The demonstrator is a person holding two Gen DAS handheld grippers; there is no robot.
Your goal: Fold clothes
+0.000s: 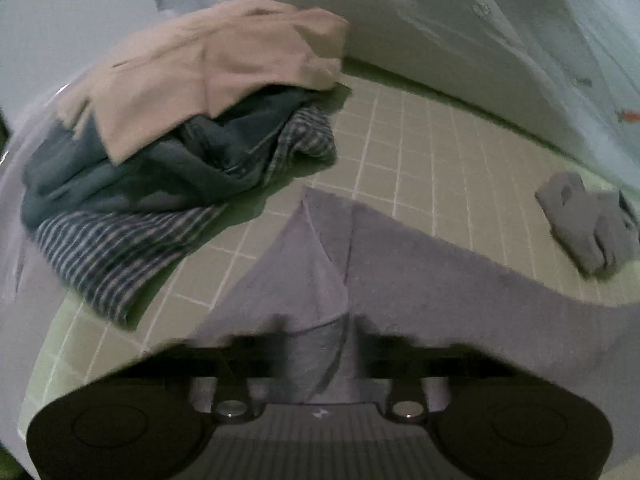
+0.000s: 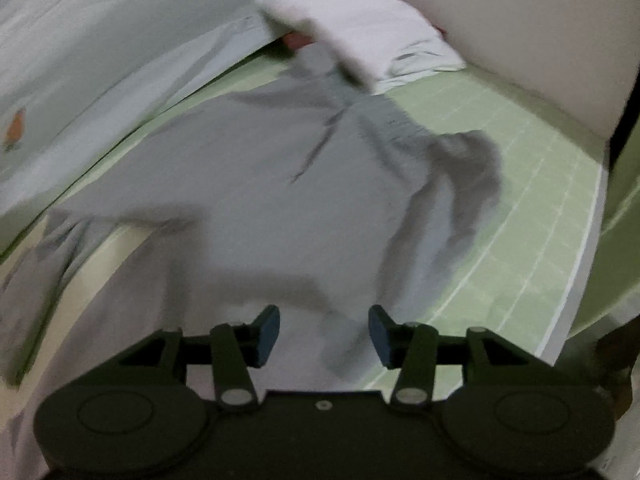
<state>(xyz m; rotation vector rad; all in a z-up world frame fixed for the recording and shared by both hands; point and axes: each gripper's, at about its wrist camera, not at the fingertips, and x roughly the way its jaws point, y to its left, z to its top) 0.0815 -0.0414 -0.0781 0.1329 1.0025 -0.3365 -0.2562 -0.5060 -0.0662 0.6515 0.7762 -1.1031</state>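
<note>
A grey garment [image 1: 420, 276] lies spread over the green checked bed sheet [image 1: 400, 140]. My left gripper [image 1: 320, 344] holds a bunched fold of it between its fingers, which look wide apart with cloth draped over them. In the right wrist view the same grey garment [image 2: 260, 184] spreads out ahead, with a darker sleeve [image 2: 472, 176] to the right. My right gripper [image 2: 324, 336] is open and empty just above the cloth's near edge.
A pile of clothes sits at the left: a beige piece [image 1: 208, 68], a dark blue one [image 1: 160, 172] and a striped one [image 1: 120, 248]. A small folded grey item [image 1: 592, 224] lies at the right. A white pillow [image 2: 352, 28] and headboard [image 2: 520, 32] stand beyond.
</note>
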